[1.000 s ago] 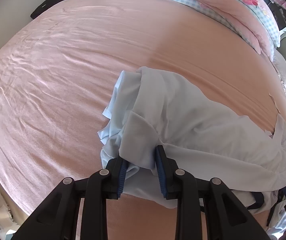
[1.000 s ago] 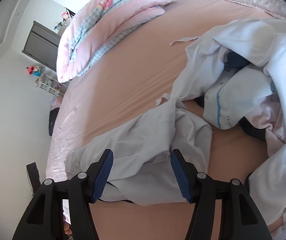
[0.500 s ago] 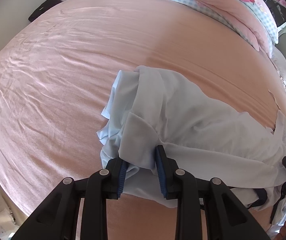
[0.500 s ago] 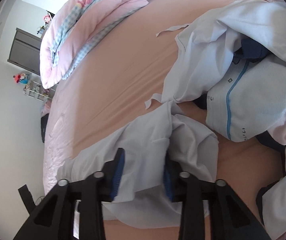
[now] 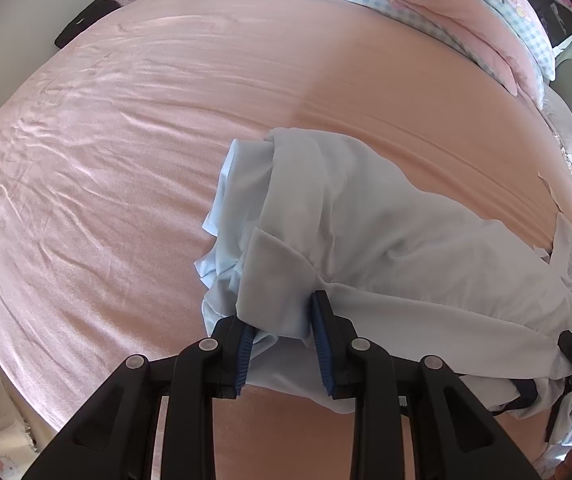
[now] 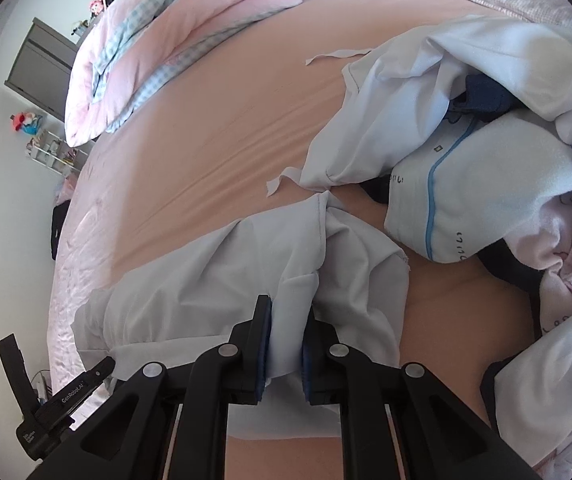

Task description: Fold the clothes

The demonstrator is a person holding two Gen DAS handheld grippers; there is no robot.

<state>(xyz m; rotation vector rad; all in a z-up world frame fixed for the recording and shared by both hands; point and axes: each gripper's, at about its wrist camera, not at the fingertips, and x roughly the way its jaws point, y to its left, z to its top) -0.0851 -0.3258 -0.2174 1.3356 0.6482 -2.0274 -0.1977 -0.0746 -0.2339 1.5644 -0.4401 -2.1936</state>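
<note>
Left wrist view shows the pale blue garment [image 5: 350,248] bunched on the pink bedsheet [image 5: 126,160], one end pinched by the left gripper [image 5: 282,344]. At its other end the right gripper [image 6: 286,344] has just been closing, cloth now clamped between its pads, beside the unsorted clothes pile [image 6: 486,140]. Both ends look secured; the next move likely calls for lifting and pulling apart to spread it flat.

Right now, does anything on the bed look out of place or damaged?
The pale blue garment lies bunched, not flat, and its edge beside the clothes pile looks frayed. Loose fabric strips lie on the sheet.
</note>
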